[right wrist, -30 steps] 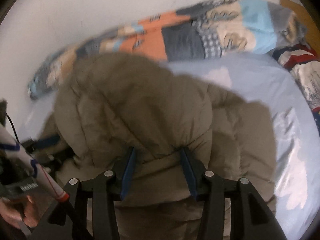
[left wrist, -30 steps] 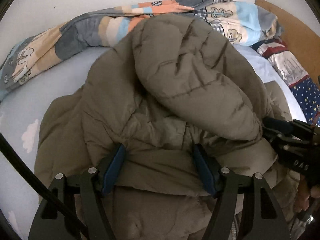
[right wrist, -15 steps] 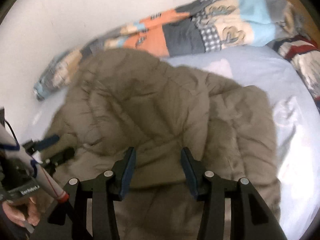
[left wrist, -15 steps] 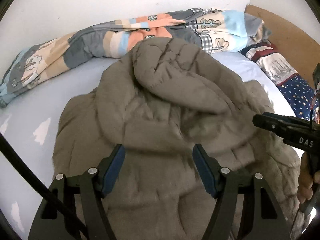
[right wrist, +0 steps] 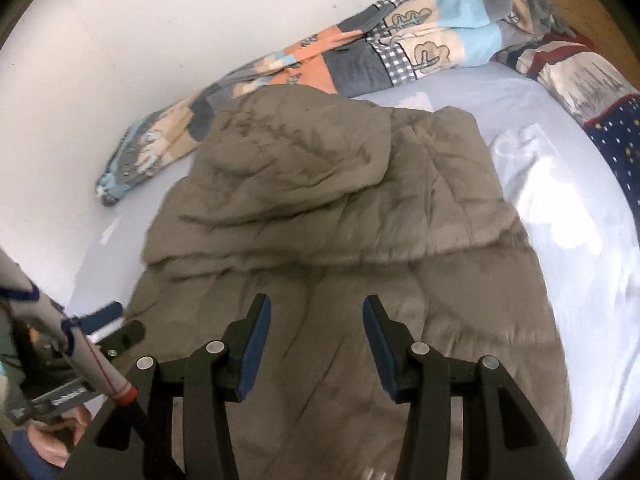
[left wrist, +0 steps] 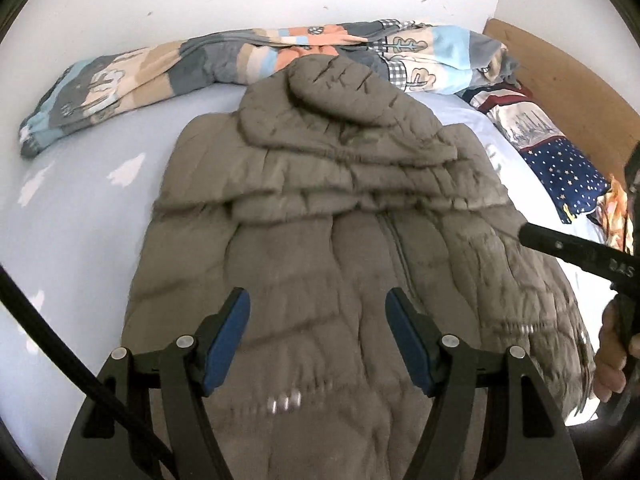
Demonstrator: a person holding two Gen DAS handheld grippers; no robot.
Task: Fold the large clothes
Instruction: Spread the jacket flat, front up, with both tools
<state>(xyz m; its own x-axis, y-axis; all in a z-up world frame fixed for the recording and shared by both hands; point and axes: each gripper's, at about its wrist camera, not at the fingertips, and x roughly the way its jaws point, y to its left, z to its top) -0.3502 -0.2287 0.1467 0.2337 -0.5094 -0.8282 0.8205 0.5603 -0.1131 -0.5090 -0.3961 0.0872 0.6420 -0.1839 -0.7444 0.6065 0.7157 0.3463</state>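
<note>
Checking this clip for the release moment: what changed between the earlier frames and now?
Both tongs, left and right, let go of the jacket and drew back; a second ago each pinched its edge. The hood they carried over now lies folded down on the body. Both now stand open and empty. The quilt and pillow kept their places.

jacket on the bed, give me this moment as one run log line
jacket: flat on bed, top folded down | left gripper: open, empty | right gripper: open, empty

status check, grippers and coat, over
Left gripper open, right gripper open, both clear above fabric. Puffer coat flat on bed, hood folded down. Nothing blocking.
</note>
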